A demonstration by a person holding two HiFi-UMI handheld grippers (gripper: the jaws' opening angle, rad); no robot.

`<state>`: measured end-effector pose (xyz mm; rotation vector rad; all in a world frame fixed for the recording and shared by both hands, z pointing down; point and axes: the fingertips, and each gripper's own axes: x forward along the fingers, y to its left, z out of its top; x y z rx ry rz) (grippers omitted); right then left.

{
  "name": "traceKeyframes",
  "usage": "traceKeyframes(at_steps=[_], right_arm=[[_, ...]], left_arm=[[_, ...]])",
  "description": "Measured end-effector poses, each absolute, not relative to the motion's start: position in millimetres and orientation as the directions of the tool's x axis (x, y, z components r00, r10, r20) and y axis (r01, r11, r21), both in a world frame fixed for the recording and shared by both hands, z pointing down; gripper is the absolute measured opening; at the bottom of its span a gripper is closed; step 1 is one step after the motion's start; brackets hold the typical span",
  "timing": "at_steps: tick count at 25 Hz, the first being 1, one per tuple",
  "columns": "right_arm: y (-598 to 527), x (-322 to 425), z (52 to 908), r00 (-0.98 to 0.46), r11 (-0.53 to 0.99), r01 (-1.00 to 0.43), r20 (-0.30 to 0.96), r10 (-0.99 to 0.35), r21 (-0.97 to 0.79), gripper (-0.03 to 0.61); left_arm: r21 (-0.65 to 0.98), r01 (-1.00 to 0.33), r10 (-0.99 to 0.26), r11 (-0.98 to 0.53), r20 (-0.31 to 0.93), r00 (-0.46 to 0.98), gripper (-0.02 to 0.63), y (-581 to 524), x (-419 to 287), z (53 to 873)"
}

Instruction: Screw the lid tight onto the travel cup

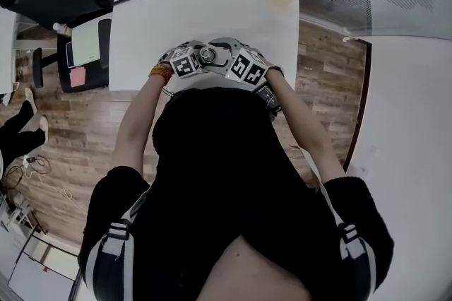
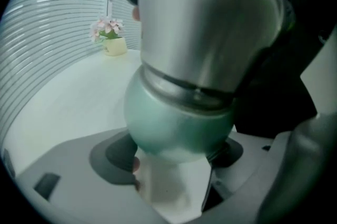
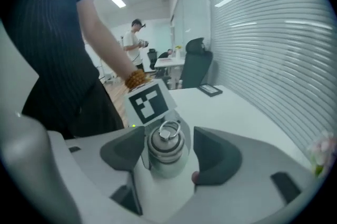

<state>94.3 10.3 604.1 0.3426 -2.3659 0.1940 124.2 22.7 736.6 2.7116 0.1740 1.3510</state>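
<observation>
The left hand-held gripper point(image 2: 171, 159) has its 2 jaws closed on the travel cup point(image 2: 179, 123), with the dark pads pressing either side of its rounded mint-green lower body. The brushed-metal upper part rises past them and fills most of the left gripper view. The right hand-held gripper point(image 3: 168, 155) stands wide open around the lid point(image 3: 166, 145). The lid sits between its jaws, close against the left pad, with a clear gap to the right pad, so nothing is clamped there.

In the head view the cup is held between the 2 grippers at the near edge of the white surface point(image 1: 205, 3), just in front of the person's body. Whether its base touches the surface I cannot tell.

The cup looks like rigid metal with a smooth coated shell: stiff, not fragile, probably of moderate weight, and slippery. The green part is curved, so the pads likely meet it on a small area. Under twisting force it could turn in the left grip, and that hold probably needs to be firm.

The lid is small and steel, with ridged bands round its side and a loose ring on top. The ridged side looks the best place to take hold, low enough to clear the ring, which could swing and catch under a pad. Whether the lid is already seated on its thread I cannot tell.
</observation>
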Motion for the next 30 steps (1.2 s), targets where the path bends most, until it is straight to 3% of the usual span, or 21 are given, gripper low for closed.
traceKeyframes(at_steps=[4, 9, 13, 17, 20, 24, 26, 30], right_arm=[[13.6, 102.6, 599.4, -0.674, 0.900, -0.435, 0.667, -0.316, -0.013, 0.274], [16.0, 96.2, 610.3, -0.655, 0.901, -0.434, 0.684, -0.321, 0.007, 0.233], [18.5, 93.2, 612.2, -0.668, 0.956, -0.294, 0.714, -0.210, 0.006, 0.232], [22.1, 86.6, 611.8, -0.659, 0.995, -0.097, 0.749, -0.070, 0.008, 0.232], [21.7, 83.0, 611.5, -0.666, 0.998, -0.055, 0.746, -0.028, -0.011, 0.232], [21.8, 86.1, 610.3, -0.675, 0.990, -0.137, 0.733, -0.083, -0.014, 0.245], [20.0, 85.6, 603.8, -0.700, 0.967, -0.254, 0.695, -0.167, -0.024, 0.299], [19.5, 85.1, 601.1, -0.666, 0.906, -0.424, 0.676, -0.314, 0.003, 0.284]], left_arm=[[0.155, -0.068, 0.079, -0.986, 0.780, 0.621, 0.379, 27.0, 133.0, 736.3], [0.153, -0.154, 0.022, -0.976, 0.778, 0.628, 0.379, 25.3, 127.0, 735.9], [0.152, -0.060, 0.086, -0.986, 0.796, 0.599, 0.379, 27.5, 123.6, 737.3], [0.151, 0.148, 0.207, -0.977, 0.820, 0.534, 0.379, 31.8, 117.7, 741.8], [0.169, 0.258, 0.282, -0.951, 0.815, 0.506, 0.379, 35.1, 114.1, 739.3], [0.155, 0.193, 0.237, -0.969, 0.804, 0.545, 0.379, 35.1, 116.4, 736.1], [0.140, 0.114, 0.180, -0.984, 0.795, 0.579, 0.379, 34.0, 117.3, 736.5], [0.133, -0.069, 0.062, -0.989, 0.780, 0.623, 0.378, 30.6, 123.3, 736.2]])
